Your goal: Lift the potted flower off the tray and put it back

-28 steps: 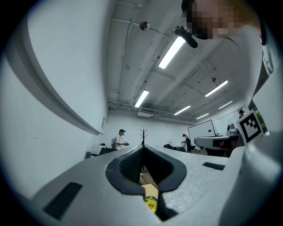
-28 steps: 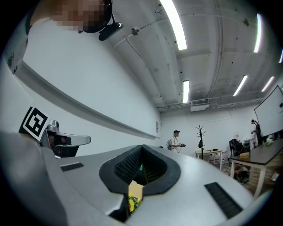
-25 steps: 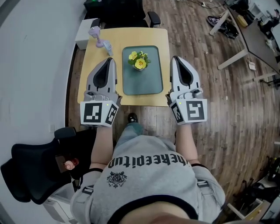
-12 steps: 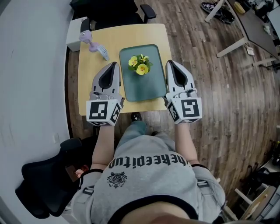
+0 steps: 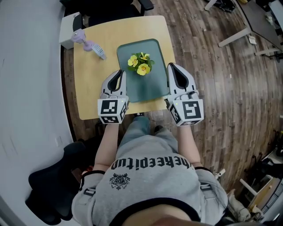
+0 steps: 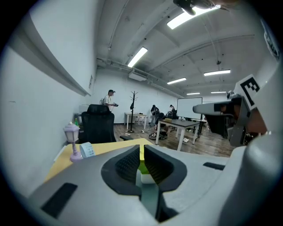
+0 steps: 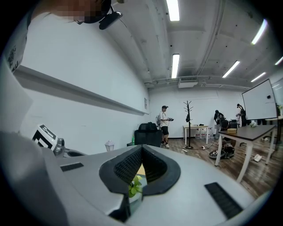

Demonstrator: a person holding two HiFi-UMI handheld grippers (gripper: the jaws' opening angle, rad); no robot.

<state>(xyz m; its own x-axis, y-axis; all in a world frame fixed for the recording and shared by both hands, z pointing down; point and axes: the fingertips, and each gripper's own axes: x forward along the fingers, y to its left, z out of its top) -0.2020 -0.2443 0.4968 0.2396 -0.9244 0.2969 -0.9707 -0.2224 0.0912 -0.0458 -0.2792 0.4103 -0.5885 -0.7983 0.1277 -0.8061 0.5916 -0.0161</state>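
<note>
The potted flower [image 5: 139,64], yellow blooms over green leaves, stands at the middle of the teal tray [image 5: 152,86] on the yellow table [image 5: 88,84]. My left gripper [image 5: 120,72] is shut and empty, over the tray's near left edge, pointing at the flower. My right gripper [image 5: 171,66] is also shut and empty, just off the tray's right edge beside the flower. In the left gripper view the closed left gripper [image 6: 142,148] hides most of the white pot [image 6: 147,179]. In the right gripper view green leaves [image 7: 135,186] show under the closed right gripper [image 7: 141,148].
A small purple lamp [image 5: 81,36] and a pale card [image 5: 100,52] stand at the table's far left. A black office chair [image 5: 106,8] is behind the table, another [image 5: 46,194] at my near left. People stand far off in the room [image 7: 164,119].
Both grippers have come down toward the table. The left one has drawn in from over the bare tabletop to the tray's left edge; the right has sunk slightly beside the tray.
</note>
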